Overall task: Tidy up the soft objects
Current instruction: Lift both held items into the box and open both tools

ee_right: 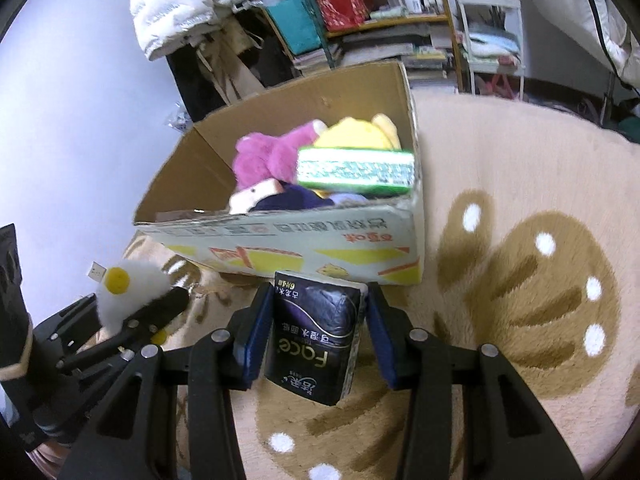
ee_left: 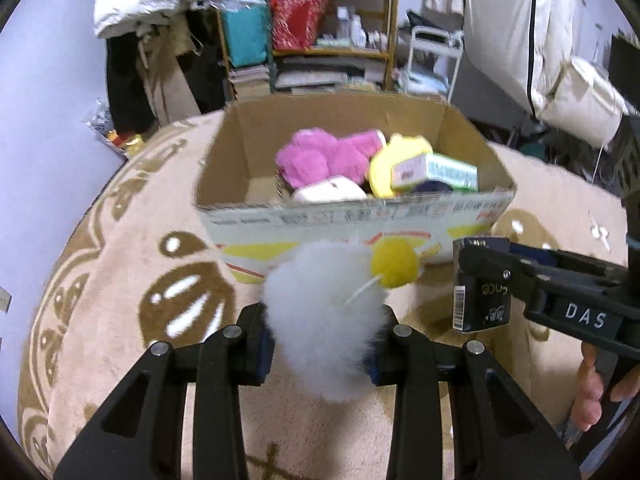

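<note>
1. Reading "Face" on the black tissue pack [ee_right: 314,338] pinched in my right gripper [ee_right: 316,332].
2. My left gripper [ee_left: 324,344] squeezes a white fluffy toy [ee_left: 324,312].
3. Ahead of both stands the printed cardboard box [ee_left: 352,224], with pink plush [ee_left: 320,158] and a green tissue pack [ee_right: 356,170] inside.

The black tissue pack [ee_right: 314,340] carries the word "Face" in large pale letters, seen upside down, beside smaller Chinese characters and a "6" near its top edge. The right gripper [ee_left: 480,280] has "DAS" in white on its arm. The cardboard box [ee_right: 280,240] bears rows of printed Chinese characters, too blurred to read.
</note>
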A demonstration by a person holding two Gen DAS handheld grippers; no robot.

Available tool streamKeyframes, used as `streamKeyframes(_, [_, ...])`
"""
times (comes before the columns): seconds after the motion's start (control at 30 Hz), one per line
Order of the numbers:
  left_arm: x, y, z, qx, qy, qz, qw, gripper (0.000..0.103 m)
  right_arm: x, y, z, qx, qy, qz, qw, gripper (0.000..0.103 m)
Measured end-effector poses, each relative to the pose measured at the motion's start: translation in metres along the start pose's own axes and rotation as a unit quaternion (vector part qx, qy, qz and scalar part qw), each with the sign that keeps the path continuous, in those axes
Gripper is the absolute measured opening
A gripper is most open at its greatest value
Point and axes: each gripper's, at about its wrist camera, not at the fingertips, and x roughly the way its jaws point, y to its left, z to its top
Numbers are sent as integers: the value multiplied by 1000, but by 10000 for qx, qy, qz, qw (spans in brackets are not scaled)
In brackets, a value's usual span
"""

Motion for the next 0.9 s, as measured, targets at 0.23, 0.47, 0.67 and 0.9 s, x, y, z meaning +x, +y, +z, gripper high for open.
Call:
streamKeyframes(0.23, [-31, 5, 2, -132, -310, 9, 9994, 33, -22, 15, 1, -179, -372, 89, 9991, 48])
streamKeyframes(0.47, [-56, 15, 11, -259, -929, 180, 9952, 33, -50, 21, 10, -231, -930, 193, 9952, 48])
streamKeyframes(0.67, [-60, 18, 17, -210, -1265, 220, 9915, 34, -65, 22, 23, -262, -1417, 200, 9894, 48])
streamKeyframes(0.9, [-62, 17, 30, -126, -1671, 254, 9855, 34, -60, 25, 39, -466, -1668, 86, 9849, 48])
